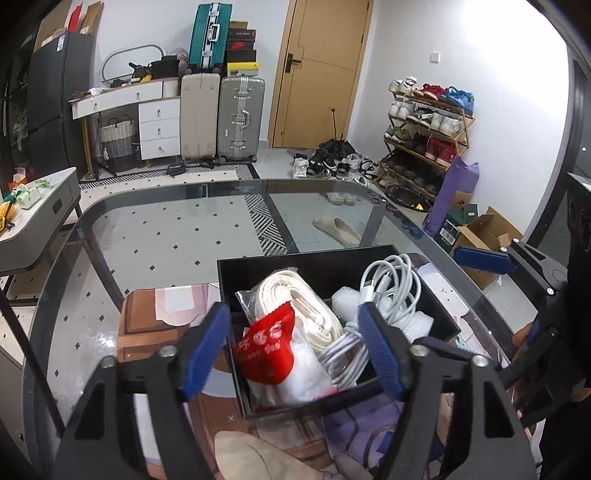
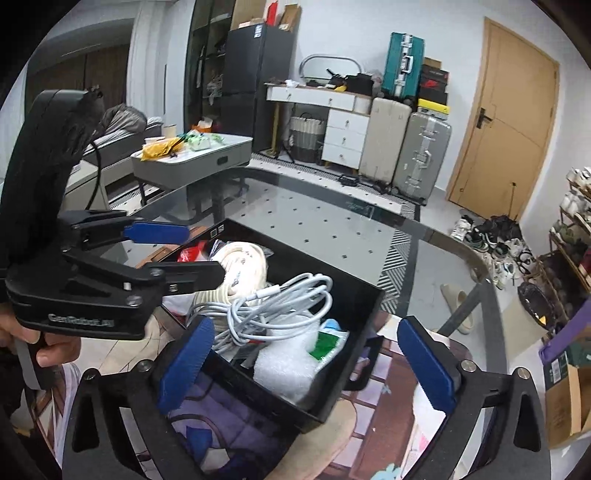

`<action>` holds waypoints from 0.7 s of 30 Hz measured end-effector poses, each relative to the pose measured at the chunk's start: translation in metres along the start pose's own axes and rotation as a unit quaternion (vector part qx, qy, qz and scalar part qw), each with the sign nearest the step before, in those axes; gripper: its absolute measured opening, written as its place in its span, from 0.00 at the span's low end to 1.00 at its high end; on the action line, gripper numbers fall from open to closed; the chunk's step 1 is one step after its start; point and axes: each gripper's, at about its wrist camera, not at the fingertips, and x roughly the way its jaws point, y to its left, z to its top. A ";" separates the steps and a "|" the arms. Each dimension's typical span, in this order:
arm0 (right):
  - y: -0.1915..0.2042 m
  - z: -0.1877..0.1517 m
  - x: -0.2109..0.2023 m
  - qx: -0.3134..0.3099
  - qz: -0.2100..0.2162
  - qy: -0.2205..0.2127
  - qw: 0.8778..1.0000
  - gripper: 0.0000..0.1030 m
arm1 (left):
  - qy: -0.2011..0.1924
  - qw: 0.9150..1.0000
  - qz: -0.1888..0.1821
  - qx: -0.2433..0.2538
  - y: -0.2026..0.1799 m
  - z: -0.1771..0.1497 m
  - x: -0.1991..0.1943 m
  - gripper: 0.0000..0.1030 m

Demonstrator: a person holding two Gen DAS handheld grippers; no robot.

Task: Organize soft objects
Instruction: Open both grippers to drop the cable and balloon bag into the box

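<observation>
left wrist: left gripper (image 1: 291,349) is held spread above the box (image 1: 258,264); bag (image 1: 271,354) and cable (image 1: 391,284) are packed inside | right wrist: right gripper (image 2: 310,363) is held spread, straddling the box (image 2: 364,325) on the table (image 2: 332,218); bubble wrap (image 2: 284,369) is seen inside

Legible text, right wrist view: raised lettering "GenRobot.ai" on the black body of the left tongs (image 2: 194,254), last characters soft. Left wrist view: red packet (image 1: 266,350) in the black box (image 1: 295,258) bears white Chinese characters, not clearly readable, with a line of small Latin letters beneath, too blurred to make out. Shoebox (image 1: 241,45) in the stack beside the teal suitcase (image 1: 209,35) shows a red Nike swoosh; other box labels are too small to read.
</observation>
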 end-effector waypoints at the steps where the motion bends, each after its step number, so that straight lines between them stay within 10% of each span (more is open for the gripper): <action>1: 0.000 -0.002 -0.004 0.003 -0.002 -0.003 1.000 0.98 | -0.004 1.000 -0.002 -0.001 0.000 -0.001 -0.004 0.79; 6: -0.003 -0.008 -0.020 0.027 -0.006 -0.019 0.999 0.99 | -0.033 0.999 -0.002 -0.005 0.000 -0.007 -0.027 0.99; 21: -0.001 -0.032 -0.064 0.070 -0.019 -0.076 0.994 0.99 | -0.071 0.997 0.033 0.017 -0.003 -0.034 -0.057 1.00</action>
